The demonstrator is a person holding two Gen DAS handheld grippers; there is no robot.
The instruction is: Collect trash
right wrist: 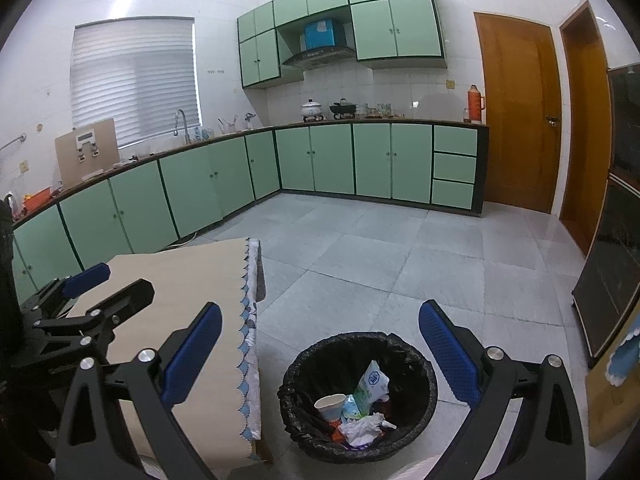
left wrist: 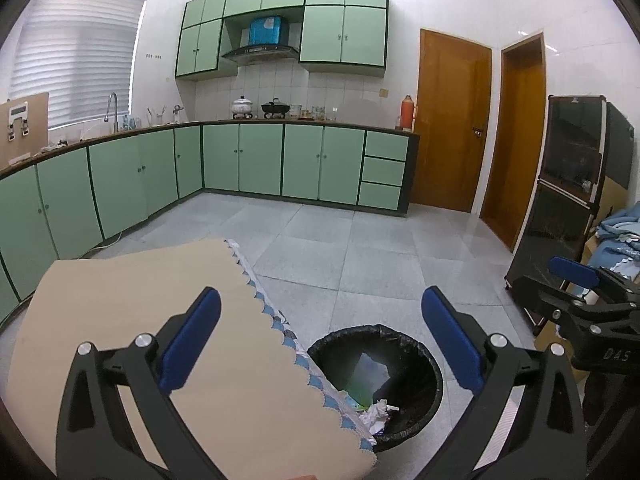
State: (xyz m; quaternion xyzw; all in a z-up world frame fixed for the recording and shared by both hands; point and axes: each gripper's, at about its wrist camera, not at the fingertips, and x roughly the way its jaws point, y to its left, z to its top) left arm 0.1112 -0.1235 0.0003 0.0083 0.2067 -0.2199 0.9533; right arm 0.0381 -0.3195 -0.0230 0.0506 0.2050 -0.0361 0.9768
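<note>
Trash, a paper cup (right wrist: pixel 330 405), milk carton (right wrist: pixel 372 385) and crumpled tissue (right wrist: pixel 364 429), sits in your black-lined round bin (right wrist: pixel 416 360) on the floor beside the beige-clothed table (right wrist: pixel 192 280); your left tool (left wrist: pixel 320 344) and right tool (right wrist: pixel 320 352) are both spread wide, empty

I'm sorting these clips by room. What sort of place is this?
A home kitchen, most likely. Green cabinets run along two walls under a counter, with a sink tap, pots on a stove and a range hood above.
</note>
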